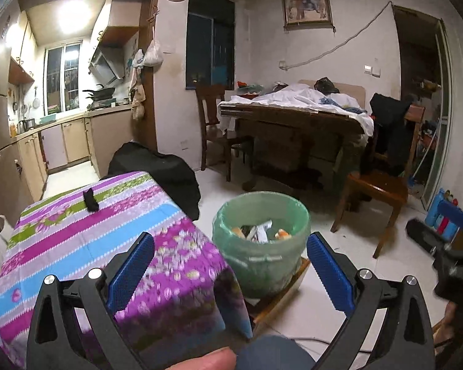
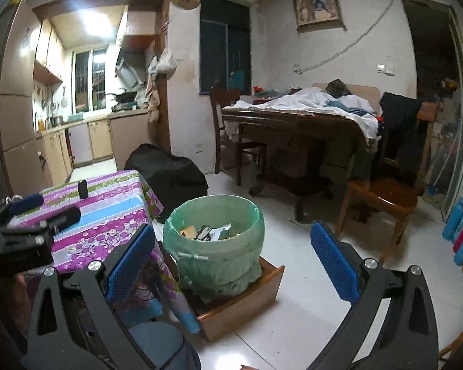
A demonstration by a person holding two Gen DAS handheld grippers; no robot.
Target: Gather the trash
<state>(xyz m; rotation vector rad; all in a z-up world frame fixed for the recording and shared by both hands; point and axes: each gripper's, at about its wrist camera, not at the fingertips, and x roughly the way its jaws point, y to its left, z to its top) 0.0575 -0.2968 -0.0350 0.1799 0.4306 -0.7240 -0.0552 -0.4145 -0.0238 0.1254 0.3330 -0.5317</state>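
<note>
Scrap: small black scrap point(image 1: 90, 199) near the tabletop's far edge; probably light, soft; pinch its middle.
Bin: green-lined bin point(image 1: 262, 240), beside table.
Grippers: left gripper point(image 1: 231, 265) and right gripper point(image 2: 231, 262) both wide, empty.

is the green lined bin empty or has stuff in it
Has stuff in it: the bin stands upright and open, and scraps of paper and wrappers show below its rim, far from full.

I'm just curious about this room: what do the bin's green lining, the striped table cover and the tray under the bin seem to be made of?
The bin liner looks like thin translucent plastic film: it wrinkles and folds over the rim. The table cover seems to be printed woven cloth, matte, draping softly at the corner. The tray under the bin looks like wood with a smooth brown finish, possibly a drawer; the grain is too faint to confirm.
</note>
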